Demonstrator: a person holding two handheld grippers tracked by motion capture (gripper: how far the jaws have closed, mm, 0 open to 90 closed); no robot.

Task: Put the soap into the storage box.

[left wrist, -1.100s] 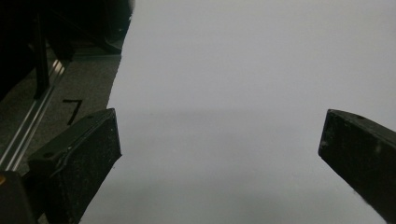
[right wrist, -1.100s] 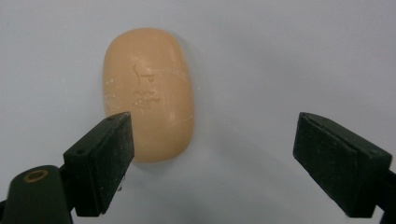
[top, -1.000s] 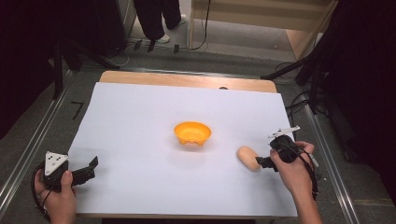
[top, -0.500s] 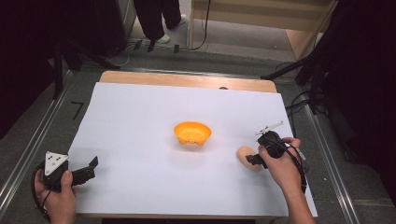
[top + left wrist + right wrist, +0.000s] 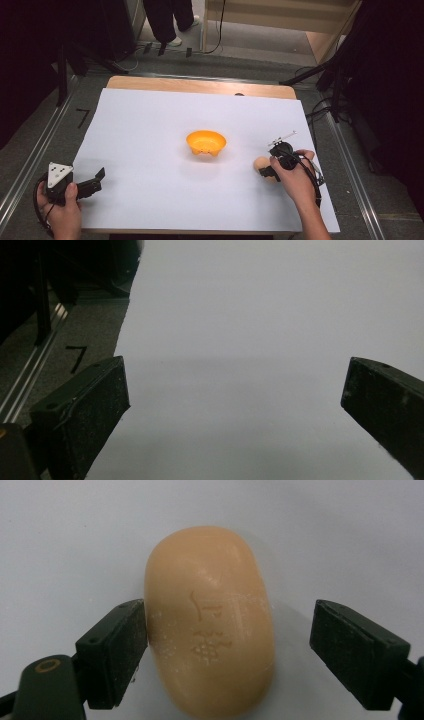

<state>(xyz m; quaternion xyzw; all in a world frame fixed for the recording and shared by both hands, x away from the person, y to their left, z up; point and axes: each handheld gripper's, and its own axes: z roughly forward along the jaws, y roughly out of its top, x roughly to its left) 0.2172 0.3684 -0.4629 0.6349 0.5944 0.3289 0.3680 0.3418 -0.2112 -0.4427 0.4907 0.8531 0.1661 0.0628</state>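
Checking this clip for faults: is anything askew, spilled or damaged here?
Nothing stands out. The soap bar lies whole on the white sheet between the right gripper fingers, one finger at its side. The orange bowl stands upright.

The soap bar (image 5: pixel 210 625) looks waxy and matt, peach-coloured, smooth but for a stamped mark and a few pale crumbs on its face, and the black pads (image 5: pixel 117 650) of the right gripper (image 5: pixel 227 652) on either side of it seem to be matt, finely grained rubber or plastic. It lies on a white sheet (image 5: pixel 150 135) that reads as smooth matt paper. Beyond the soap bar stands an orange bowl (image 5: pixel 205 142), probably plastic with a slight sheen, and farther back a strip of bare pale wood (image 5: pixel 200 86) shows at the sheet's far edge.
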